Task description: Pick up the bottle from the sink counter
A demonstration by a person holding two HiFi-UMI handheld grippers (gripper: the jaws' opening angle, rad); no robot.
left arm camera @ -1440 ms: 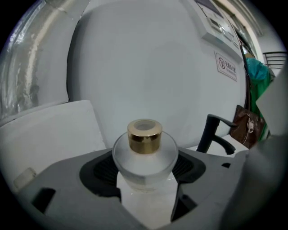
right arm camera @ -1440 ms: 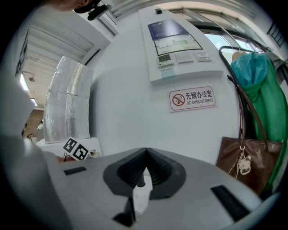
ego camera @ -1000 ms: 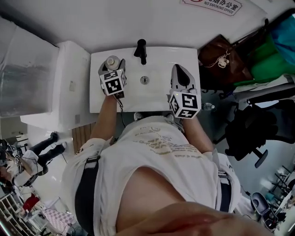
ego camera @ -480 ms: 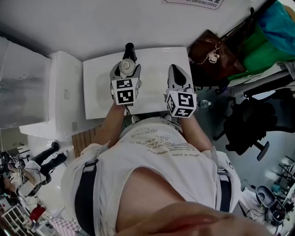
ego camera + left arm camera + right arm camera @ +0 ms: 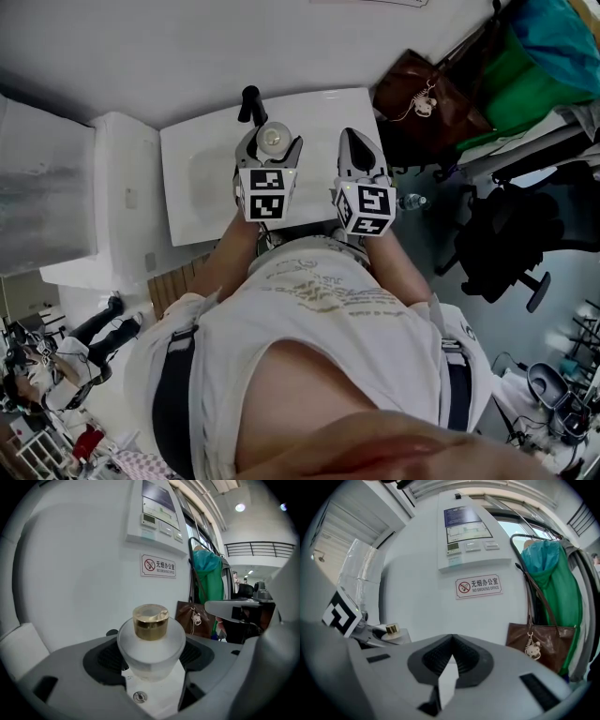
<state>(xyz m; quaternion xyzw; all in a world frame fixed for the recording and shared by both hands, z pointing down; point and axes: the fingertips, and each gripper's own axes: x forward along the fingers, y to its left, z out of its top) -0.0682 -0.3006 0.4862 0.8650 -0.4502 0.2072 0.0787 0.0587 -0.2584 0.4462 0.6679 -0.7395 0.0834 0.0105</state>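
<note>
The bottle point(image 5: 150, 645) is frosted glass with a gold cap point(image 5: 150, 621). It stands upright between the jaws of my left gripper point(image 5: 151, 660), which is shut on its body. In the head view the bottle point(image 5: 273, 137) hangs above the white sink point(image 5: 192, 178), in front of the black faucet point(image 5: 249, 102), held by the left gripper point(image 5: 271, 148). My right gripper point(image 5: 352, 141) hovers beside it over the sink's right part, apart from the bottle. In the right gripper view the right gripper point(image 5: 451, 644) is shut, its tips meeting on nothing.
A brown handbag point(image 5: 412, 94) and a green coat point(image 5: 525, 66) hang right of the sink. A black office chair point(image 5: 511, 248) stands further right. A white cabinet point(image 5: 112, 206) adjoins the sink on the left. A no-smoking sign point(image 5: 158, 566) is on the wall behind.
My left gripper has carried the bottle up from the sink counter's back-left corner and to the right, near the faucet. The right gripper has stayed nearly in place.
</note>
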